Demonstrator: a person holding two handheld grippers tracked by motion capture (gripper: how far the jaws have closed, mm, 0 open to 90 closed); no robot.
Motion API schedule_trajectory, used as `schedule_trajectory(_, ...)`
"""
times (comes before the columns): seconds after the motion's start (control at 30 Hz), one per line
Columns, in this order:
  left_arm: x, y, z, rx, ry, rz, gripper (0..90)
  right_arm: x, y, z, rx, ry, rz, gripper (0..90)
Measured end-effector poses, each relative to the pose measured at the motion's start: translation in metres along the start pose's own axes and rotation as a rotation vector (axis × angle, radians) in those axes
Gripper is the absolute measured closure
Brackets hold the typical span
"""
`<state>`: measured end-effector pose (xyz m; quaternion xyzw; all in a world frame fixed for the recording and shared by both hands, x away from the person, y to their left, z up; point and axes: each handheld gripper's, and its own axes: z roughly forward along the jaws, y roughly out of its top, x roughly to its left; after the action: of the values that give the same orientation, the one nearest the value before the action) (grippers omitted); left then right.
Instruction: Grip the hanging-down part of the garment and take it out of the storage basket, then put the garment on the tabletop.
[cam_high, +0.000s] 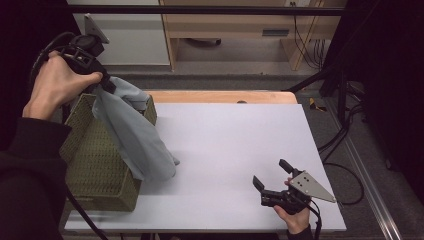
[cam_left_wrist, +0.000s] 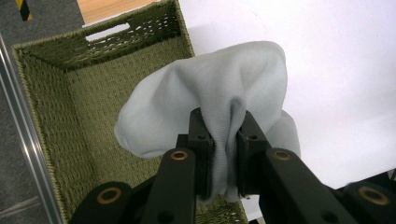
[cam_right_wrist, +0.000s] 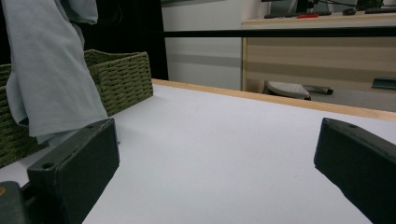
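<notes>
A pale grey-blue cloth (cam_high: 135, 132) hangs from my left gripper (cam_high: 102, 84), which is held high over the green woven basket (cam_high: 95, 170) at the table's left. In the left gripper view the jaws are shut on a fold of the cloth (cam_left_wrist: 219, 88), with the basket's inside (cam_left_wrist: 70, 107) below. The cloth's lower end drapes over the basket's right wall and touches the white table. My right gripper (cam_high: 272, 174) rests open near the front right of the table, nothing between its fingers (cam_right_wrist: 74, 163). In its view the cloth (cam_right_wrist: 51, 70) hangs beside the basket (cam_right_wrist: 123, 79).
The white table top (cam_high: 235, 150) has a wooden strip (cam_high: 220, 96) along its far edge. Behind it stand a wooden desk (cam_high: 240, 25) and cables on the floor at the right (cam_high: 340, 140).
</notes>
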<state>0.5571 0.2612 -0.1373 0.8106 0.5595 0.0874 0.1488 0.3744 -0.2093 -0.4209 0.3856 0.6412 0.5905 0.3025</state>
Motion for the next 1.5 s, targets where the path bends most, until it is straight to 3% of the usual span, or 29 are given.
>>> schedule_trajectory(1.03,-0.003,0.000,0.001,-0.002,-0.012,0.016,78.9,-0.002,-0.010,0.000,0.036,-0.003,0.022,0.6)
schedule_trajectory(1.23,-0.014,0.002,0.001,-0.009,-0.021,0.049,78.9,-0.002,-0.010,0.000,0.042,-0.001,0.021,0.6)
schedule_trajectory(1.5,-0.046,0.008,0.000,-0.029,-0.048,0.131,79.0,-0.002,-0.010,0.000,0.045,-0.001,0.022,0.6)
